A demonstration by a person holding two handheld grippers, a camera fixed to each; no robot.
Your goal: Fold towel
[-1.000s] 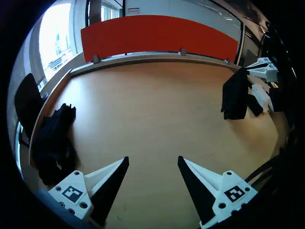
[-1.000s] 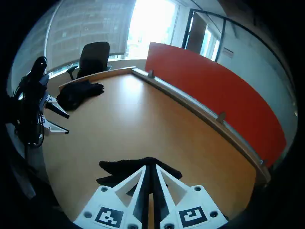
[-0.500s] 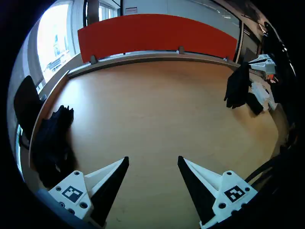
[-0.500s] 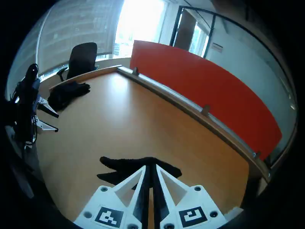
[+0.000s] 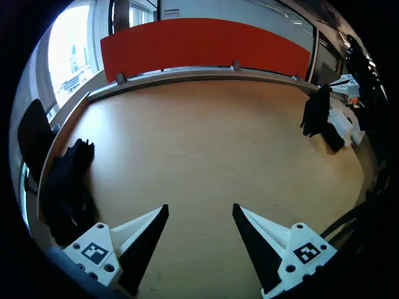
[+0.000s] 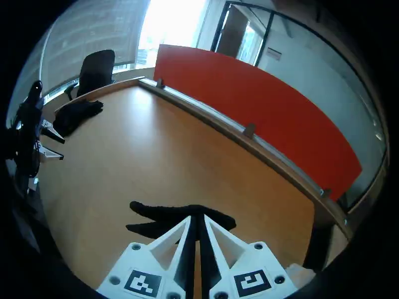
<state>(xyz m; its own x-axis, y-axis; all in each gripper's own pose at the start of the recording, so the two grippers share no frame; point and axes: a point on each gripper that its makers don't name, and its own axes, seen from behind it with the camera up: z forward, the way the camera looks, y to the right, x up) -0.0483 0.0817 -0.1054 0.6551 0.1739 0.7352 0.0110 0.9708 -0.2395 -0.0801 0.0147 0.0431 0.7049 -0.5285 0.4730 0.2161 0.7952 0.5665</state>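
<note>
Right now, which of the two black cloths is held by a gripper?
The black cloth hanging from the shut right gripper. The heaped cloth lies at the table edge near the chair, with no gripper on it.

Your left gripper [image 5: 199,209] cam sat low over the desk [image 5: 209,139], facing fwd along its fingers to the red divider [image 5: 204,45] straight ahead. The right gripper [image 5: 339,87] showed far off, fwd-right. Your right-gripper cam looked fwd w/ the towel [image 6: 174,215] right at its tips, divider running off to its right. Both views shared desk top, divider & the dark pile [image 5: 67,184] by the chair [image 5: 32,139].
</note>
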